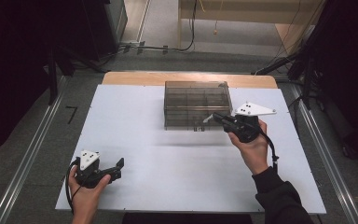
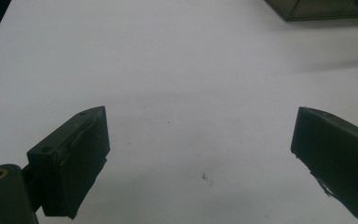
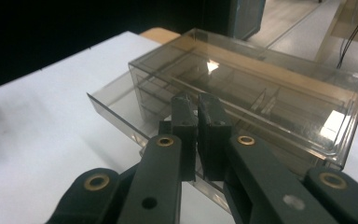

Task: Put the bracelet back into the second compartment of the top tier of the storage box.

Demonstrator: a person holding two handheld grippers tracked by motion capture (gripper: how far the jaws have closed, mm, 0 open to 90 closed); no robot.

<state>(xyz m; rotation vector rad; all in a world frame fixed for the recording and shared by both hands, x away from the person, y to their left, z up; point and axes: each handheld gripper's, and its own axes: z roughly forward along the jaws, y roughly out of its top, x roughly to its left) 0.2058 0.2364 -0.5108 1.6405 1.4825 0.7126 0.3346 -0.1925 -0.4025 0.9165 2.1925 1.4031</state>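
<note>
Right gripper [image 3: 196, 100]: jaws brought together, almost no gap between the pads; in the right gripper view they seem to pinch the front lip of a pulled-out drawer, though the contact itself is hard to make out.
Right gripper position: at the front right corner of the box, held in the person's right hand [image 1: 251, 144], with its grey three-cornered plate tilted above it in the high view [image 1: 218, 117].
Drawer [image 3: 114, 109]: smoky clear plastic, slid partly out of the front of the box; its flat front panel stands off from the box face, toward the camera side.
Box [image 1: 196, 103]: a translucent brownish plastic organiser with inner dividers and a flat lid, standing upright on the far middle of the tabletop, just in front of a wooden strip at the far edge.
Box in the right gripper view [image 3: 270, 98]: lid glossy with a bright light reflection; compartments are visible through it.
Left gripper [image 2: 200, 154]: jaws spread wide, nothing between them, bare white surface below.
Left gripper position: near the front left corner of the tabletop [image 1: 114, 169], held in the left hand [image 1: 86, 186], well apart from the box.
Tabletop [image 1: 168, 163]: white sheet, bare around both grippers.
Surroundings: grey floor and dark edges around the tabletop.
</note>
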